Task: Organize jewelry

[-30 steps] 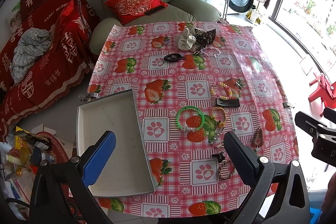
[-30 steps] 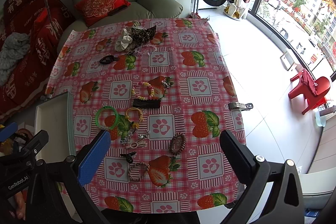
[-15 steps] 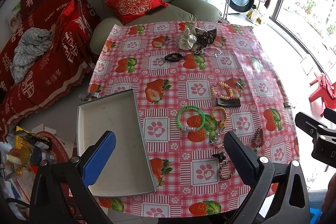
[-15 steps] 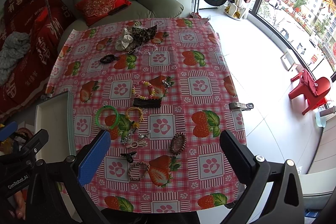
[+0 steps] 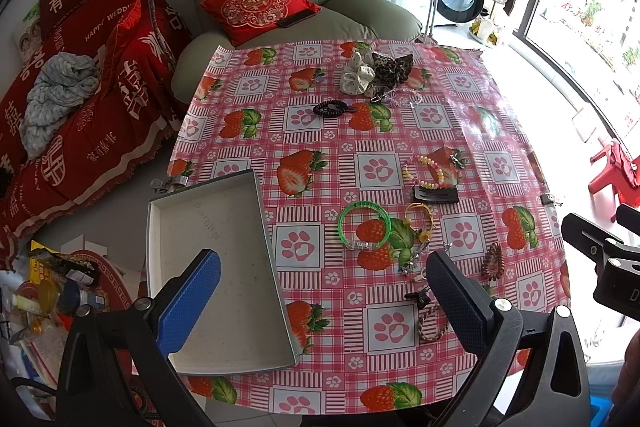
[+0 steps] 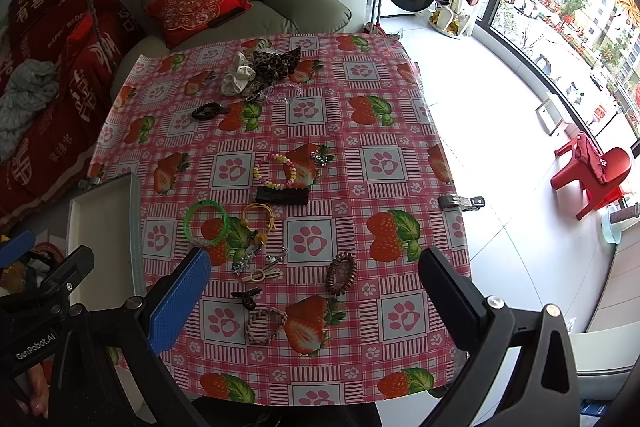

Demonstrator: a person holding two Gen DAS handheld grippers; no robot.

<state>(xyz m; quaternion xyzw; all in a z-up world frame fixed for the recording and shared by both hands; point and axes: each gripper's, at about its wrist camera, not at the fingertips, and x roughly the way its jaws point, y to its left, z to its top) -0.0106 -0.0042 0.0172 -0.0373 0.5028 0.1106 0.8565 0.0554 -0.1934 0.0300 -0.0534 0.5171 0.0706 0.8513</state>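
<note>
Over the last second almost nothing had changed: both views sat where they had been a second earlier, nothing on the table had shifted, and I read that as the sorting not having begun, with me merely lining up. My left gripper [image 5: 324,301] hung above the near edge of the table with its jaws spread wide and nothing between them, over the near end of the white tray [image 5: 208,359], which lay bare at the table's left side. My right gripper [image 6: 316,297] was likewise wide open and empty, poised over the near cluster of pieces. The jewelry was all loose on the strawberry tablecloth [image 6: 360,115], none of it in the tray: a green bangle [image 6: 206,223] just beside a yellow cord bracelet [image 6: 260,215], a pastel bead bracelet [image 6: 276,171] touching a black hair clip [image 6: 283,195], a brown coiled band [image 6: 341,273], a braided bracelet [image 6: 264,325], and small silvery charms [image 6: 256,259] too small to tell apart. Further off lay a black coil tie [image 6: 206,111] and two scrunchies [image 6: 256,71]. My guess was the brown band or braided bracelet would come first, being nearest.
</note>
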